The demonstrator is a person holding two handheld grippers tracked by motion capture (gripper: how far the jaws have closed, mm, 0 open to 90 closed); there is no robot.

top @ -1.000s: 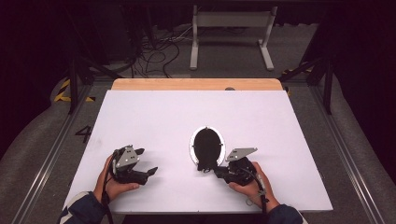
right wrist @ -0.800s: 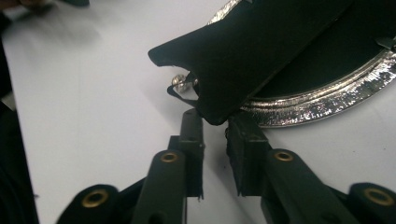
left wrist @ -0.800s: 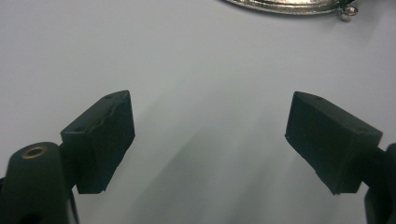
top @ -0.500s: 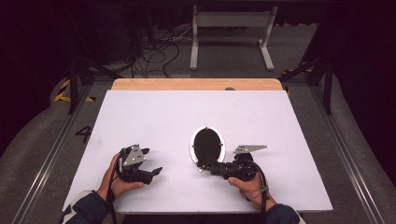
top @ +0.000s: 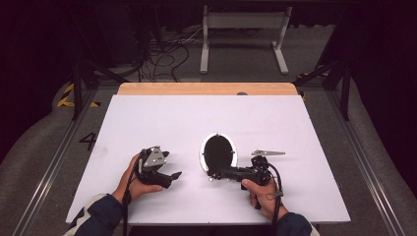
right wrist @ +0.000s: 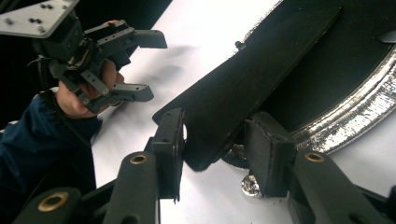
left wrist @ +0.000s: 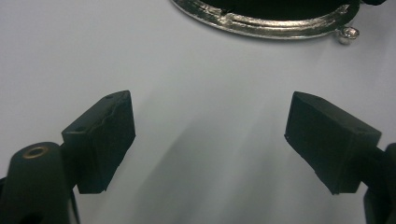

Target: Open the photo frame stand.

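Observation:
A black oval pan (top: 218,151) with a silver rim (right wrist: 355,116) lies on the white table (top: 162,123), near the front middle. Its flat black handle (right wrist: 261,70) runs between the jaws of my right gripper (top: 216,173), which lies low at the pan's near edge. Those jaws have just been opening, and a sliver of light shows between the left pad (right wrist: 173,140) and the handle. A small silver knob (right wrist: 251,185) sits by the rim. My left gripper (top: 172,178) stands open over bare table to the pan's left, with the rim (left wrist: 261,25) ahead of it.
A wooden strip (top: 206,89) borders the table's far edge. Beyond it are a white metal stand (top: 243,29) and cables on the floor. Metal rails (top: 54,162) run along both sides of the table.
My right gripper has rolled over and dropped at the pan's near edge, and its jaws have spread apart around the handle. My left hand has slid right toward the pan.

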